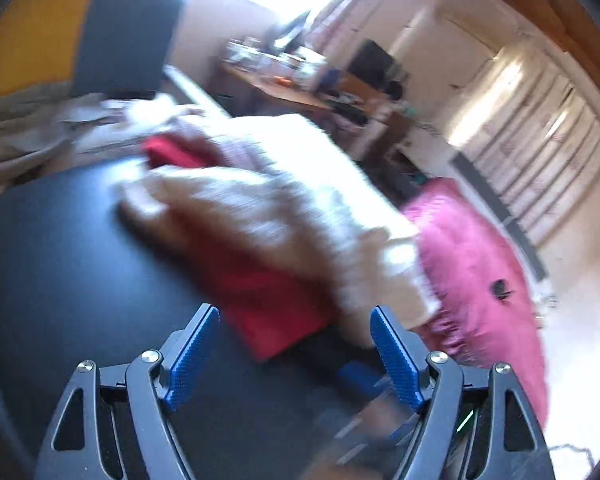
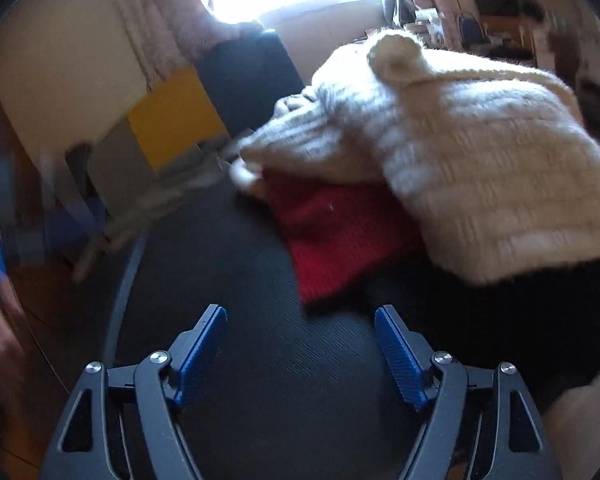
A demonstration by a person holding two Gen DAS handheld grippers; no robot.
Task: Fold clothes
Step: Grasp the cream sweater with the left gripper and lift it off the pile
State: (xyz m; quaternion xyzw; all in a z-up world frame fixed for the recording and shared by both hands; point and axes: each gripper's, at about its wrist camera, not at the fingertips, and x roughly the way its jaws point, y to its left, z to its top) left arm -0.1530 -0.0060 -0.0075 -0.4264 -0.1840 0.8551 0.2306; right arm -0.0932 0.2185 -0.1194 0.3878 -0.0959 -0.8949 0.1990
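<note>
Taking the red knit [image 2: 332, 236] as the landmark: it lies flat on the black table [image 2: 260, 360], and a cream sweater [image 2: 480, 168] rests on top of it, covering its far and right parts and overhanging the table edge. Both garments look like compact slabs rather than spread cloth, though blur hides their edges.

Left to right: the left gripper [image 1: 294, 354] hangs above the table just short of the red knit's near corner, jaws wide and empty. The right gripper [image 2: 300, 354] hovers over bare table in front of the red knit, its jaws also spread wide with nothing between them.

My judgement: this fits either a stack of folded pieces just set down or a pile about to be taken apart; the frames do not settle which.

The left view alone shows a pink fluffy cloth [image 1: 472, 256] on the floor to the right of the red knit, and a cluttered desk [image 1: 300, 88] behind it. The right view alone shows a rounded ear-like knob [image 2: 396, 56] on the cream sweater.
</note>
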